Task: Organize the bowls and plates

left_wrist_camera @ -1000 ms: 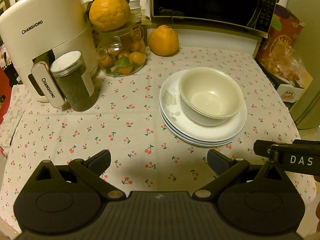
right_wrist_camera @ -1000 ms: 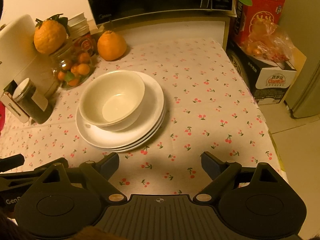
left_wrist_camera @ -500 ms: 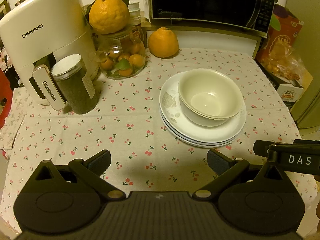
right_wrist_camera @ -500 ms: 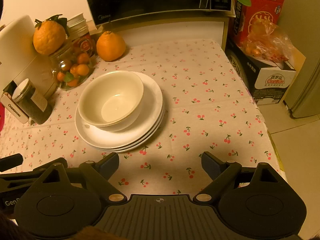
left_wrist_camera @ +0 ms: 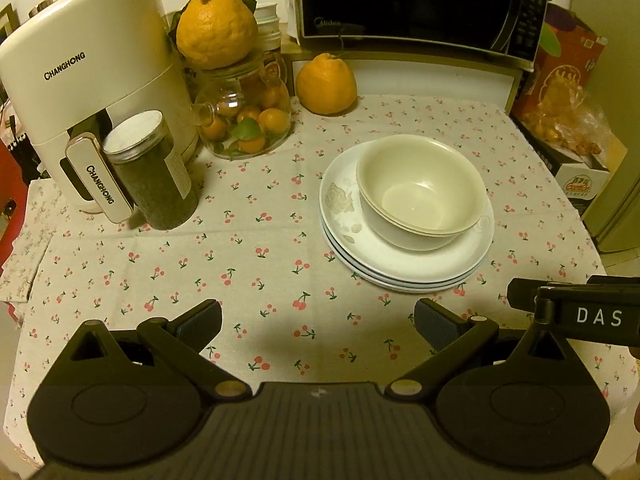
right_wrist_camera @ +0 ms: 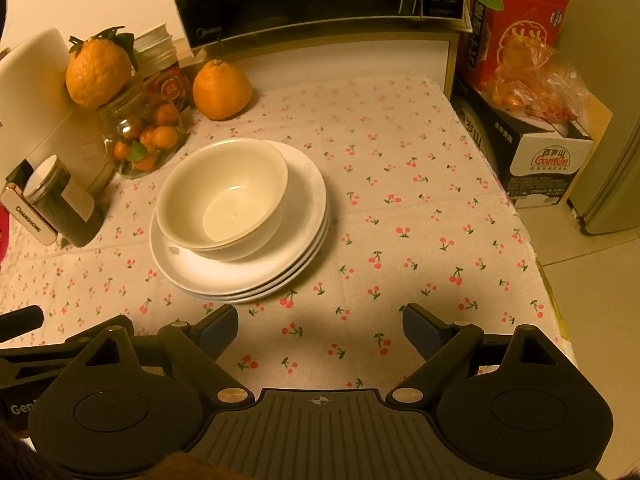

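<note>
- Left gripper (left_wrist_camera: 318, 322) hovers over the near edge of the table, angled down toward the cloth, jaws spread wide with nothing between them.
- Right gripper (right_wrist_camera: 320, 326) sits alongside it in the same downward tilt, jaws released and empty too; its black body pokes into the left wrist view at the right edge.
- Two nested cream bowls (left_wrist_camera: 420, 192) stand upright, mouths up, on a stack of white plates (left_wrist_camera: 400, 258) lying flat; the bowls sit off-centre on the top plate.
- The stack sits mid-table, ahead of both grippers and apart from them.
- Underneath, a cherry-print tablecloth (left_wrist_camera: 248, 248).
- At the back: a black microwave (left_wrist_camera: 420, 0), a loose orange (left_wrist_camera: 326, 84), a glass jar of small citrus (left_wrist_camera: 246, 120) topped by another orange, a white Changhong appliance (left_wrist_camera: 88, 72), and a dark-filled jar (left_wrist_camera: 150, 172) just before it.
</note>
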Available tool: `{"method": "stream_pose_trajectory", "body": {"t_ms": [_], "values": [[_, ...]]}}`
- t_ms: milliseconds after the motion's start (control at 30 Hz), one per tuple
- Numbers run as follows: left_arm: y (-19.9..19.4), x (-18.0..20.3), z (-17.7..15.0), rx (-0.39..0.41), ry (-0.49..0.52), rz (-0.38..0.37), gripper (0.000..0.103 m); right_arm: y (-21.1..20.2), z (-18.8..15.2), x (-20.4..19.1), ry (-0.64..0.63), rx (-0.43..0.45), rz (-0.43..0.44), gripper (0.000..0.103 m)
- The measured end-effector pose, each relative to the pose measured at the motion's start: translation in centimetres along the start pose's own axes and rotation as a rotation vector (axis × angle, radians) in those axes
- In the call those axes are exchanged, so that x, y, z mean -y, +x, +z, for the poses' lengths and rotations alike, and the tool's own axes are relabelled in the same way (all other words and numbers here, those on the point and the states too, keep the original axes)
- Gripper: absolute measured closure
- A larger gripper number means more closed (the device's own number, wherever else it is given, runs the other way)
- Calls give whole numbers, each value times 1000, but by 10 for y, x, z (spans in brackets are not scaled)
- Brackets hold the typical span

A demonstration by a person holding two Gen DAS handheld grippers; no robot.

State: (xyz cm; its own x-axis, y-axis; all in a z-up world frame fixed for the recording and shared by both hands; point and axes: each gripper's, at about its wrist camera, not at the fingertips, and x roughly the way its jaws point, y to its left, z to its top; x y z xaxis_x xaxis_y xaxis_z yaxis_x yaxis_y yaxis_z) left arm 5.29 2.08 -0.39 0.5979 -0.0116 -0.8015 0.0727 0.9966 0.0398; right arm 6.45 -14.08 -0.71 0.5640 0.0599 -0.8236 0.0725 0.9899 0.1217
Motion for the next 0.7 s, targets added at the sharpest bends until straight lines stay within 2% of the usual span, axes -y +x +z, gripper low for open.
{"method": "stream_pose_trajectory", "body": {"t_ms": [700], "values": [[0,2,0,0,17,2,0,1,-1,2,3,-1,-3,12]]}}
